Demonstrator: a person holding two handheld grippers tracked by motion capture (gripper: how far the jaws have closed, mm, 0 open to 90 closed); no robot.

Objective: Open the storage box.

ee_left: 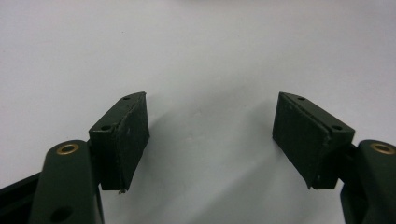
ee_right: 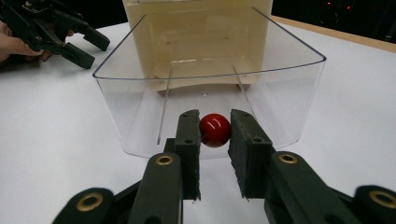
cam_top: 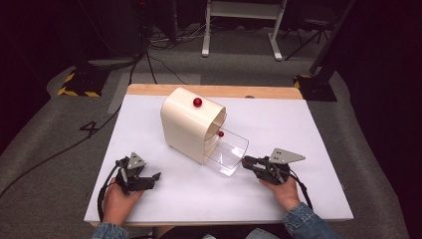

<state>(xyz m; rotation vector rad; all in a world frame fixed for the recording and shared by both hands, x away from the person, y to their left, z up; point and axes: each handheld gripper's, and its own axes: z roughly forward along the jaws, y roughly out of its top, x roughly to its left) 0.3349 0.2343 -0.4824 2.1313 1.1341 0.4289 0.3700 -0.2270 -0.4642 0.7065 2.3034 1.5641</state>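
Dark floor with cables surrounds a white table (cam_top: 149, 199) whose far edge shows a strip of bare wood. Near the middle of it stands a cream cabinet (cam_top: 186, 127) with a rounded top and a red ball (cam_top: 197, 102) on that top. From its open front a clear drawer (cam_top: 226, 152) is pulled out toward the person's right side, its front wall well clear of the cabinet.

In the right gripper view, the right gripper (ee_right: 215, 140) has its jaws clamped on the drawer's red knob (ee_right: 215, 130), one pad touching each side of it. Just beyond the jaws is the clear front wall, behind that the see-through drawer, and farther back the cabinet's opening. To either side of the jaws the tabletop lies bare, with the table's right edge some way off.

The left gripper (cam_top: 144, 179) sits near the front left of the table, well apart from the cabinet and the drawer, with the near table edge just behind the hand. In the left gripper view its pads (ee_left: 126, 140) stand wide apart with nothing between them, and ahead of the jaws is bare white surface.
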